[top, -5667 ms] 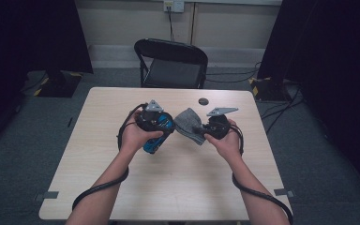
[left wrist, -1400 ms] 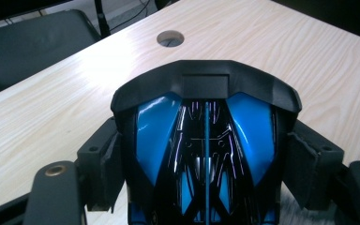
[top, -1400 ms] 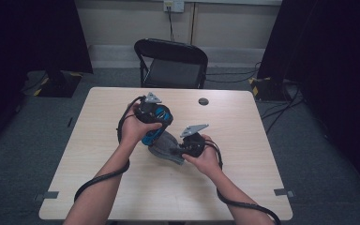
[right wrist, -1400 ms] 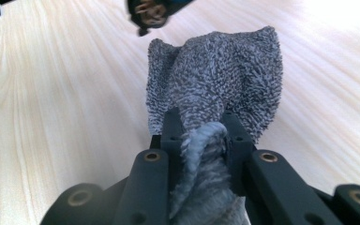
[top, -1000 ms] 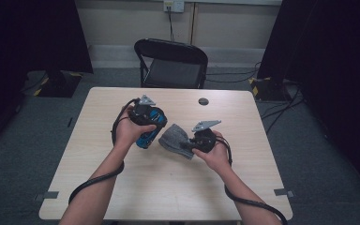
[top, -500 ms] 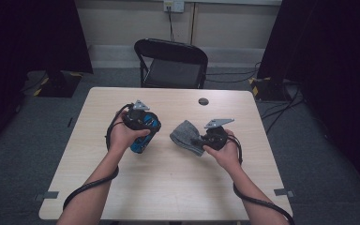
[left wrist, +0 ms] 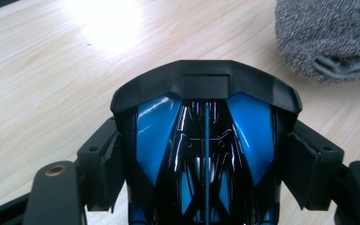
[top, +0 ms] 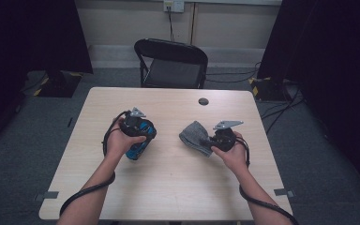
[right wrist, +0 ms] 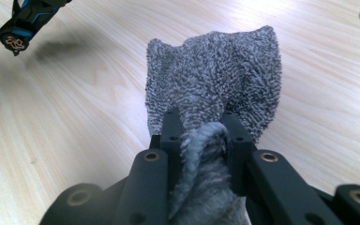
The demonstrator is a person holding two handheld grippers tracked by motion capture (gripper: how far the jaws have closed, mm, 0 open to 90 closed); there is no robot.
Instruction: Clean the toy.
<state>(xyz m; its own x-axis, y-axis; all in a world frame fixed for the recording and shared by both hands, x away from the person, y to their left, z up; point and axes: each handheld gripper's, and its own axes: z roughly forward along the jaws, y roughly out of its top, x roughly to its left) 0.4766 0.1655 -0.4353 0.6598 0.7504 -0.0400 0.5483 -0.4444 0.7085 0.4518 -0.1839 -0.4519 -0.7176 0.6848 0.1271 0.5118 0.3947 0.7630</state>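
Above the desk [top: 168, 187] — left tool [top: 138, 138] clamped on a blue-and-black gadget [left wrist: 205, 154], right tool [top: 211, 140] pinching a grey cloth [right wrist: 215, 98] — well apart.

A black folding chair [top: 171, 63] stands beyond the wooden table [top: 168, 187], against a pale wall [top: 131, 21] with a socket [top: 174, 5]; grey carpet [top: 23, 140] around.

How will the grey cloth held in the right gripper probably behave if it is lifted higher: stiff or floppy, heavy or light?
The grey cloth is probably floppy: it bunches and folds between the jaws of the right gripper. It looks light, since a pinch on one edge carries it. Its looped, towel-like surface should grip the pads, so slipping seems unlikely.
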